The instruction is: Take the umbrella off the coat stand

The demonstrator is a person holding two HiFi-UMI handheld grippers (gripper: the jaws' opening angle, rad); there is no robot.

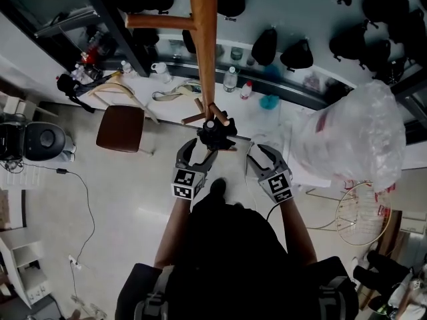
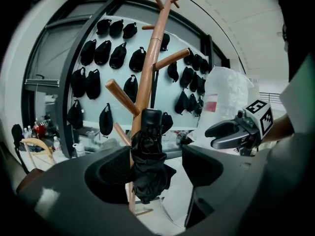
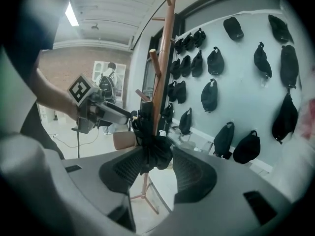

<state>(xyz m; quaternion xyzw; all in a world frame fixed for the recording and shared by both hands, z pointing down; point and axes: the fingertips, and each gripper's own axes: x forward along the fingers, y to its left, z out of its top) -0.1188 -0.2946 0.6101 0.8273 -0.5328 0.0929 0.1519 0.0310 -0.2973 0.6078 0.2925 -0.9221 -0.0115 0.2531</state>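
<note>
A folded black umbrella [image 1: 216,133] hangs low on the wooden coat stand [image 1: 202,39], beside one of its pegs. My left gripper [image 1: 202,151] is right at it, jaws open. In the left gripper view the umbrella [image 2: 147,156] lies against the left pad, with a clear gap to the right pad. My right gripper [image 1: 261,152] stands open a little to the right of the umbrella, apart from it. In the right gripper view the umbrella [image 3: 150,151] shows beyond the jaws, with the left gripper [image 3: 120,114] reaching in from the left.
A brown chair [image 1: 120,129] stands left of the stand. At the right are a big clear plastic bag [image 1: 353,135] and a wire basket [image 1: 363,212]. Several black caps [image 2: 103,53] hang on the wall behind. A cable [image 1: 83,192] runs across the floor at the left.
</note>
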